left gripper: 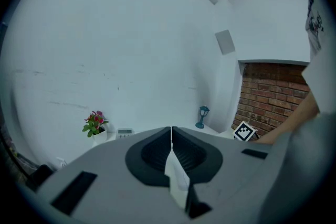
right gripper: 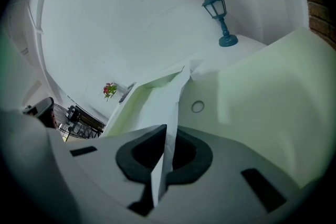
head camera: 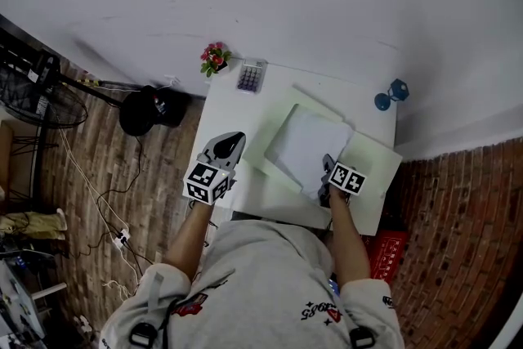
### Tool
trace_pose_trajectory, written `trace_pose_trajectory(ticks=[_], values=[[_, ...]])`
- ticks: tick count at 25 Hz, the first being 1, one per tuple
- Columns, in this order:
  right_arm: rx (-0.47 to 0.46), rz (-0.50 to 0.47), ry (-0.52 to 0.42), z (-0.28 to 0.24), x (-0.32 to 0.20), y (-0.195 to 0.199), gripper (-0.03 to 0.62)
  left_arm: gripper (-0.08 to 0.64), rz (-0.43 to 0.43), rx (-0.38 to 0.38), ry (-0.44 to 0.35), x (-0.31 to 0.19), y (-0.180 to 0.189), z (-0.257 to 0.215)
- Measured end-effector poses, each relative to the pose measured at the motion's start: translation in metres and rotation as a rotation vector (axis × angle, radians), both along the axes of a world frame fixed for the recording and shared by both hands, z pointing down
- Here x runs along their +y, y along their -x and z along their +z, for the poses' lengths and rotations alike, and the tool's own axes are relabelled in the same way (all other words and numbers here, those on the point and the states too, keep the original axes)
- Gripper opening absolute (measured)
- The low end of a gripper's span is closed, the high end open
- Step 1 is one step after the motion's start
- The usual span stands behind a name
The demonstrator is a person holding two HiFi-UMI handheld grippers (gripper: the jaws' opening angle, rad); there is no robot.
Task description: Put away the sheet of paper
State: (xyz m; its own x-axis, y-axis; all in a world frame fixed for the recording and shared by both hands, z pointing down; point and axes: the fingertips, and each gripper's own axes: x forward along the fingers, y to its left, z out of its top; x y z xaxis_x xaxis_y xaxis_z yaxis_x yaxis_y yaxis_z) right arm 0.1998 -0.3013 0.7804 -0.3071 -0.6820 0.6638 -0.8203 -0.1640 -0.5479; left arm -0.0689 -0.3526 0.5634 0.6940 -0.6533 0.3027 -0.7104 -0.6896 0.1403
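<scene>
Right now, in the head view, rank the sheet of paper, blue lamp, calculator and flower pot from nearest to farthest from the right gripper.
1. sheet of paper, held by the right gripper
2. blue lamp, far right corner
3. calculator, far edge
4. flower pot, far left corner

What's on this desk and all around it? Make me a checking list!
surface: white table, an open pale green folder spread on it.
job's things: sheet of paper on the folder, near edge pinched.
clutter: flower pot, calculator, blue lamp at the far edge.
grippers: right gripper shut on the sheet; left gripper jaws together, beside the folder.
cables: wires on the floor, left of the table.
surroundings: fan, red crate, brick wall.
</scene>
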Motion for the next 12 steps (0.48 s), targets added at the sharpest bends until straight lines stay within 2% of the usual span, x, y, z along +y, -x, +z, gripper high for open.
trace_pose_trajectory(ticks=[12], values=[[-0.072, 0.036, 0.023, 0.009, -0.018, 0.025, 0.008, 0.025, -0.013, 0.007, 0.003, -0.005, 0.004, 0.002]])
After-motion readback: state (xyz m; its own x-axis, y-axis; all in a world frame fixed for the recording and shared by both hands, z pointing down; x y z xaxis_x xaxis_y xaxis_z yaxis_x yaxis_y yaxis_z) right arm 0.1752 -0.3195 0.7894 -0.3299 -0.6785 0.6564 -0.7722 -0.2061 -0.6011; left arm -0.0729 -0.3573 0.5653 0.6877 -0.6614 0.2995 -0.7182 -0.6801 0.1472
